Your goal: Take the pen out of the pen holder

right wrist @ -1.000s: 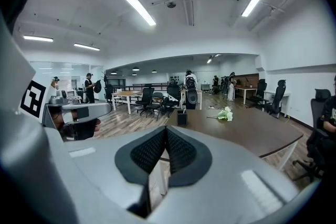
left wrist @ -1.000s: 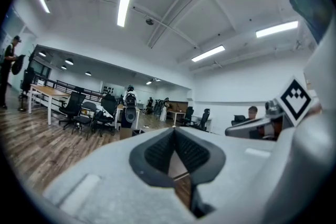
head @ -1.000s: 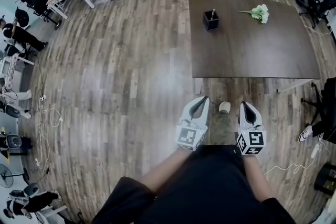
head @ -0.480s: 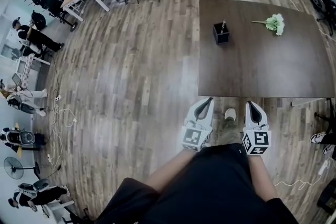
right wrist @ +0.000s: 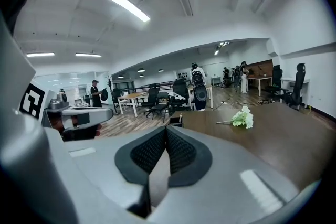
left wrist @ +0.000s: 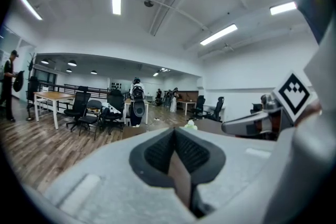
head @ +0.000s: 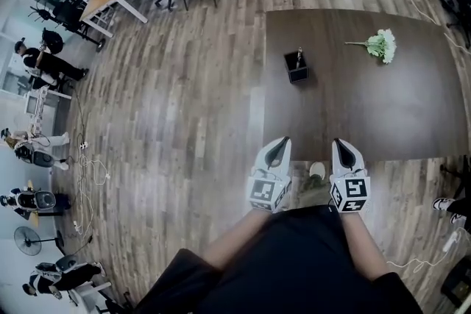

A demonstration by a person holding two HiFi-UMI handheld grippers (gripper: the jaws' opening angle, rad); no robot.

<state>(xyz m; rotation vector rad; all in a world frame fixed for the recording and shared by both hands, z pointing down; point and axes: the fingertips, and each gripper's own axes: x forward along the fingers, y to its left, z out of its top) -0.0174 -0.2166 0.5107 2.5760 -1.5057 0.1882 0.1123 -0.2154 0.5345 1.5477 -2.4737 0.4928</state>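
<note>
Head view: my left gripper (head: 277, 148) and right gripper (head: 343, 150), jaws of each pressed together on nothing, hang at the near edge of the dark surface (head: 368, 114). The pen (head: 299, 54), small here, seemingly stands upright in the black pen holder (head: 296, 70), well apart from both.

One table (head: 353, 114), one pen holder (head: 296, 70), one pen (head: 299, 55), one flower sprig (head: 381, 45).
</note>
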